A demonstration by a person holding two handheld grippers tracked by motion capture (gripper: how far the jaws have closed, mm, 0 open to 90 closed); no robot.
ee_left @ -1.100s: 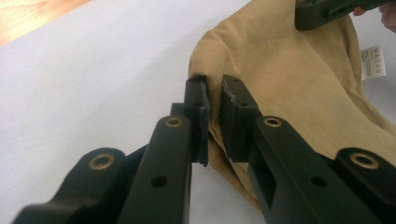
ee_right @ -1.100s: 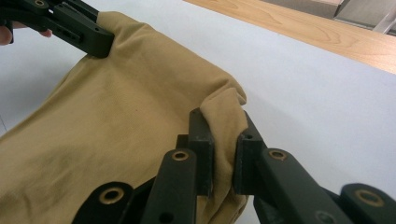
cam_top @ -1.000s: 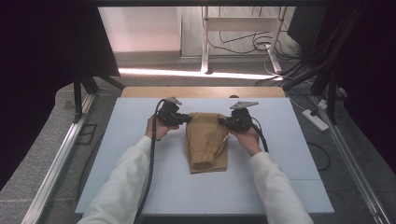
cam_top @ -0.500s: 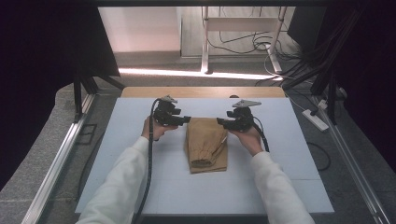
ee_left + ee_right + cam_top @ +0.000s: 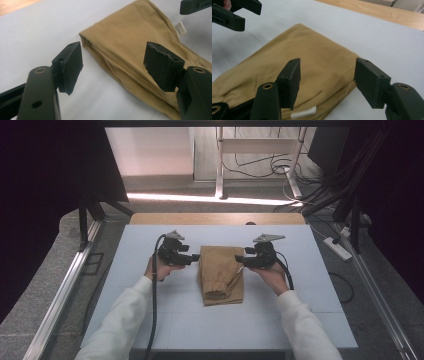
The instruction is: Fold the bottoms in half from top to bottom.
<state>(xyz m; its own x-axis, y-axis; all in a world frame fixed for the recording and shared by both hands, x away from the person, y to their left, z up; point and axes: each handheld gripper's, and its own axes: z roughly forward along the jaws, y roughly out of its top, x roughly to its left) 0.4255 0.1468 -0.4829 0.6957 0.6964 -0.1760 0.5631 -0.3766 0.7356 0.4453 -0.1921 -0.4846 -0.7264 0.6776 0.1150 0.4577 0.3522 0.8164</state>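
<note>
A folded tan garment (image 5: pixel 221 275) lies flat in the middle of the white table top (image 5: pixel 150 320). My left gripper (image 5: pixel 192 260) hovers just off the garment's upper left corner, and its jaws have just been opening with nothing held. In the left gripper view the left gripper (image 5: pixel 116 66) is open, with the cloth's folded edge (image 5: pixel 130 37) beyond its pads. My right gripper (image 5: pixel 241 261) stands at the upper right corner; its jaws have just been opening too. In the right gripper view the right gripper (image 5: pixel 330 80) is open above the cloth (image 5: pixel 312 57), not pressing on it.
A wooden strip (image 5: pixel 215 218) runs along the table's far edge. Metal frame rails (image 5: pixel 65 290) flank the table. Cables and a power strip (image 5: pixel 337 248) lie on the floor at the right. A white label (image 5: pixel 303 113) sticks out of the garment's near edge.
Both grippers have let go of the garment's upper corners, opened, and drawn apart sideways. The garment now lies flat on the table.
</note>
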